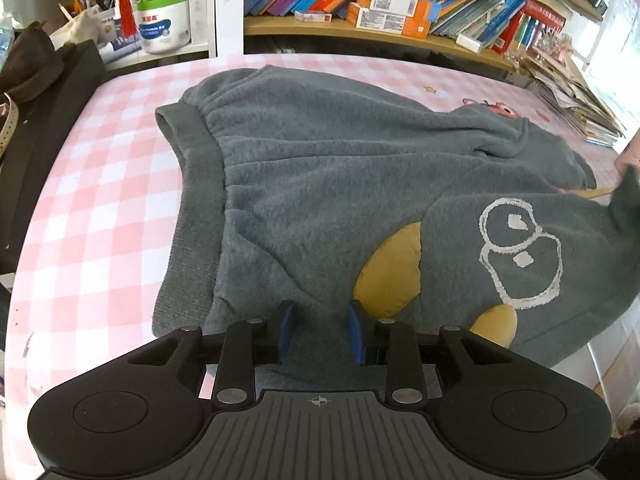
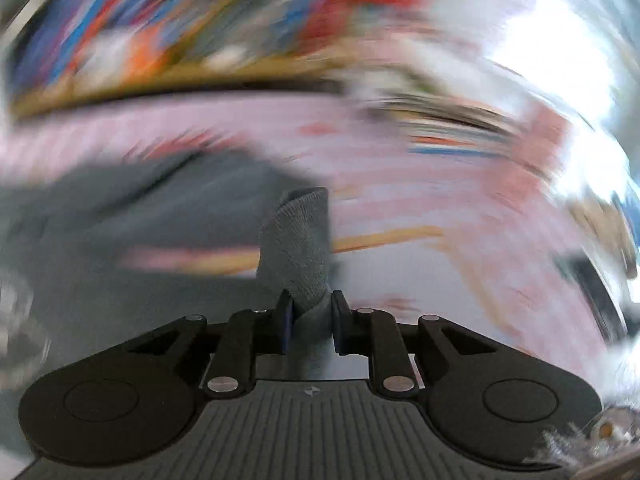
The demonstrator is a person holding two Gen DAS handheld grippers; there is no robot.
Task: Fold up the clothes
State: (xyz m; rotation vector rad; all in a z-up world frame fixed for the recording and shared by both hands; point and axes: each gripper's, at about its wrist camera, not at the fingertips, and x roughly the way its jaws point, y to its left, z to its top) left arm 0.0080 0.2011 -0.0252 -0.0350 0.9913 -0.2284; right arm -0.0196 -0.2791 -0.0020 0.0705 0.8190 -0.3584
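the right tool pinches a ribbed cuff of the grey sweatshirt, while the left tool stands spread over its near edge on the pink checked surface.

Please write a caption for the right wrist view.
Right gripper clamps a grey sweater cuff amid heavy motion blur.

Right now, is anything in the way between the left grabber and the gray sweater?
No, nothing visible is. The left gripper is open right over the gray sweater, with fabric between its blue fingers. The right gripper already pinches a piece of the sweater; its view is too blurred for more.
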